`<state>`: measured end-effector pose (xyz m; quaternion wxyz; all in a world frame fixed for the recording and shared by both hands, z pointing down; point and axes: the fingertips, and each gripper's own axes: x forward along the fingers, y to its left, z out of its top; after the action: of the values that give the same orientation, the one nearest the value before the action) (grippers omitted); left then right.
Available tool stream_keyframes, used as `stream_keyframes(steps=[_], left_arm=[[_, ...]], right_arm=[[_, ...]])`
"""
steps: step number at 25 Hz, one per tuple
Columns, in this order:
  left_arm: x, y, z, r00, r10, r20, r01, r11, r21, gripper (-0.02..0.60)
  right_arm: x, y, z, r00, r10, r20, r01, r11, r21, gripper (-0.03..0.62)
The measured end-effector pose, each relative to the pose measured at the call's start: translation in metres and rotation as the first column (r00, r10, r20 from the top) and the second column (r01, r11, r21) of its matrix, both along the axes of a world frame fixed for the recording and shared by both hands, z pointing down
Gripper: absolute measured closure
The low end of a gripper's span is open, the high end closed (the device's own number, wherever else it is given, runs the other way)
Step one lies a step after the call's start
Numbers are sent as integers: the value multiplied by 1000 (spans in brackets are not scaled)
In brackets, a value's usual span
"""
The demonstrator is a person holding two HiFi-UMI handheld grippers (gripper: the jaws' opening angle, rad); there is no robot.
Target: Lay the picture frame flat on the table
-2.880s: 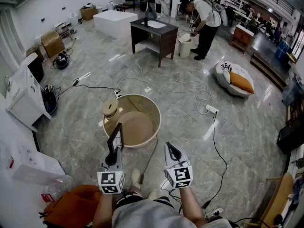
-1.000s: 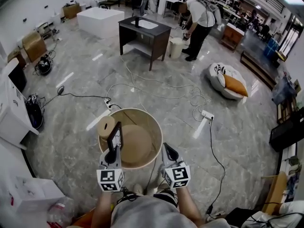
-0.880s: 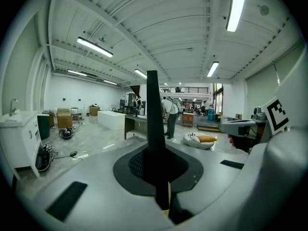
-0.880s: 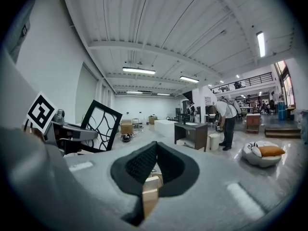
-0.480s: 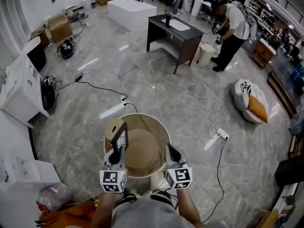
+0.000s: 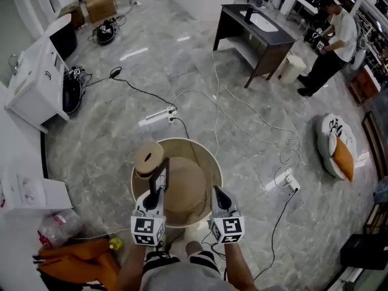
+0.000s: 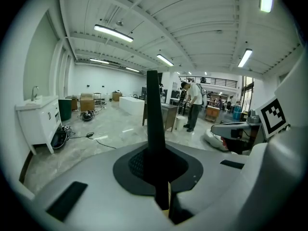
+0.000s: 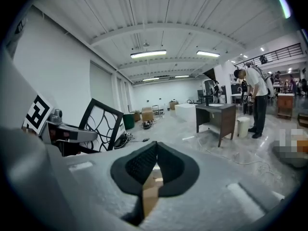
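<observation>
Left claw (image 6: 155, 194) is clamped hard on the picture frame (image 6: 159, 173). In the left gripper view the jaws pinch its lower edge, and the black frame shoots straight up between them, seen edge-on. Right claw (image 6: 217, 194) rides alongside with its jaws pressed together and nothing in them, so it's a spare hand for now. From the right gripper view the frame shows off to the side, black rim with a web-like black pattern on white, leaning a little but very much standing. Moving outward, both claws hang over the near side of the round wooden counter (image 6: 203, 153), and the frame is above its near-left part. A small round wooden piece (image 6: 150, 158) sits on the counter's far-left, just beyond the frame. Whether the frame's lower edge touches the counter, I can't tell. So where are we? The frame is in hand and at the counter, so that part looks done. What's left is the real job: tip it over, set it flat on the open middle of the counter clear of that wooden piece, and let go.
</observation>
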<state>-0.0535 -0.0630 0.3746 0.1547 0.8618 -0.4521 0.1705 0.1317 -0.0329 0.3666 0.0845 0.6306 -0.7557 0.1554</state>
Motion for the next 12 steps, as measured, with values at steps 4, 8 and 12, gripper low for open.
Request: stream_keyframes(steps=[4,8,12], left_arm=[[10,-19,28,999,-31,4,32,998,-45,557],[17,-35,59,999,-52,2,52,995,-82,557],[17,-46,98,998,-61,12,62,991,-117,557]], right_arm=[[7,-27,24,999,-35,13,36,999,-33,594],[8,-51,55,998,-63,26,64,996,-57,595],[5,-67,95,997,-75,36,78,993,-90,595]])
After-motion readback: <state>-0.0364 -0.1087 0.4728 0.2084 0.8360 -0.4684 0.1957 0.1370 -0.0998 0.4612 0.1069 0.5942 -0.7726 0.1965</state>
